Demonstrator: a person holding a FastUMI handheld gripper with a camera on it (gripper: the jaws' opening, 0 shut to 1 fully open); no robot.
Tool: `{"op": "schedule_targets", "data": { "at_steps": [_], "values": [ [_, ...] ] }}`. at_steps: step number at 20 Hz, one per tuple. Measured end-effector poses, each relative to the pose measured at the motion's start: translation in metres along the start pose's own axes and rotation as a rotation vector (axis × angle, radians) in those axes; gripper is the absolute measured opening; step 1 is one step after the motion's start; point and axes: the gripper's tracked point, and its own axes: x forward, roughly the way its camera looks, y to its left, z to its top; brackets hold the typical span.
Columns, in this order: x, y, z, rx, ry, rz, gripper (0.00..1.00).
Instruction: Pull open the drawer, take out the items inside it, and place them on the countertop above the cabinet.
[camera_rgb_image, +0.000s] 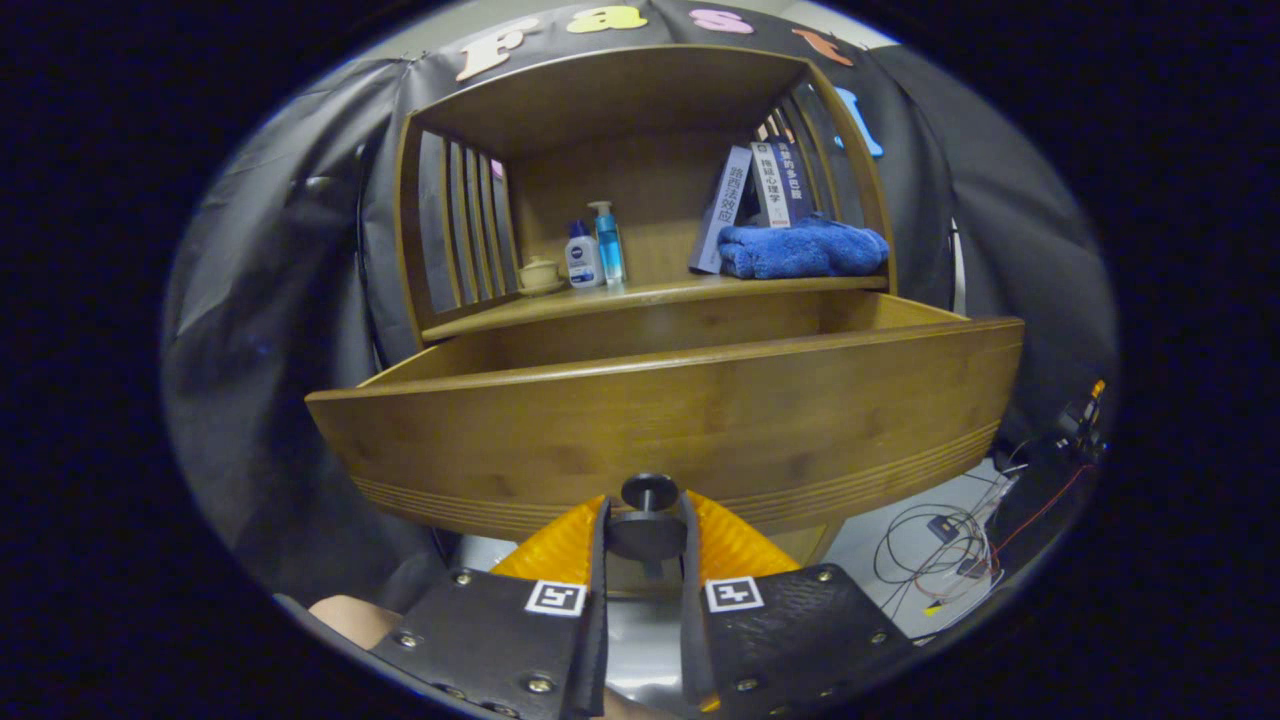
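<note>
On the countertop (640, 293) I see a cup (540, 274), two bottles (596, 250), books (755, 195) and a blue towel (802, 250); below, the drawer (670, 425) stands pulled out, my gripper (645, 525) closed on its knob (647, 520).

Black cloth (270, 330) hangs in folds as the booth's wall behind and beside a wooden cabinet (640, 110) with slatted sides. The pale floor (870, 545) shows below at the right, where thin cables (940, 540) lie tangled in loops. Light is dim, brightest on the cabinet's wood.
</note>
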Motion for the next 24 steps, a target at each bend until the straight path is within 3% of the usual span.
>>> {"op": "schedule_targets", "data": {
  "at_steps": [4,6,7,11,14,19,24],
  "values": [
    [-0.001,0.002,-0.004,0.002,0.037,0.000,0.30],
    [-0.016,0.003,0.003,0.023,0.027,0.023,0.40],
    [-0.025,0.002,0.013,0.023,0.015,0.020,0.46],
    [-0.052,0.006,0.081,0.004,-0.069,0.053,0.47],
    [-0.037,0.016,0.121,-0.041,-0.032,0.098,0.46],
    [0.029,0.027,0.130,-0.107,0.208,0.133,0.53],
    [0.083,0.024,0.075,-0.151,0.554,0.120,0.53]
  ]
}}
